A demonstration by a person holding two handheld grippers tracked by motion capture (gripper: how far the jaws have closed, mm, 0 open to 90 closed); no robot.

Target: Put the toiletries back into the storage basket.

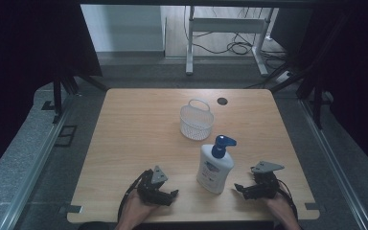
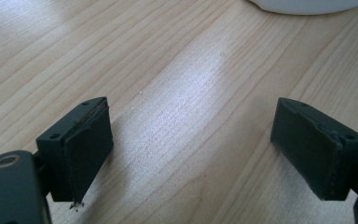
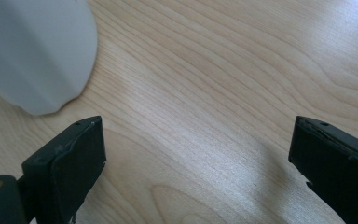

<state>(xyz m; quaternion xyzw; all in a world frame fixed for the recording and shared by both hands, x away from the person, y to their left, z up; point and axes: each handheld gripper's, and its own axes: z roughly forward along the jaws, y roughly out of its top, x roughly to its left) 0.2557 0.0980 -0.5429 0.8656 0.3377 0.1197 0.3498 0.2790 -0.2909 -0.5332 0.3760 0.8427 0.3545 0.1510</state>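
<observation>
At the left of the high view, the left gripper (image 1: 168, 195) is held low over the near edge of the worktop (image 1: 139, 129), a hand (image 1: 133, 212) behind it. Its jaws are spread wide and nothing is held between them; in the left gripper view only bare wood is seen in the gap (image 2: 191, 154), with a white edge of the bottle (image 2: 307, 4) at the top.

Toward the middle, a white basket (image 1: 196, 122) with a loop handle is set on the worktop, well beyond the grippers. Just nearer, the bottle (image 1: 214, 165) is found: white, with a blue pump on top, placed between the 2 grippers and apart from both.

At the right, the right gripper (image 1: 240, 189) is pointed toward the bottle's base from near the front edge. Its jaws are likewise wide apart and nothing is gripped; in the right gripper view (image 3: 196, 163) the worktop lies between them, and the bottle (image 3: 32, 51) is seen at the upper left, near the jaw on that side, though contact cannot be judged.
</observation>
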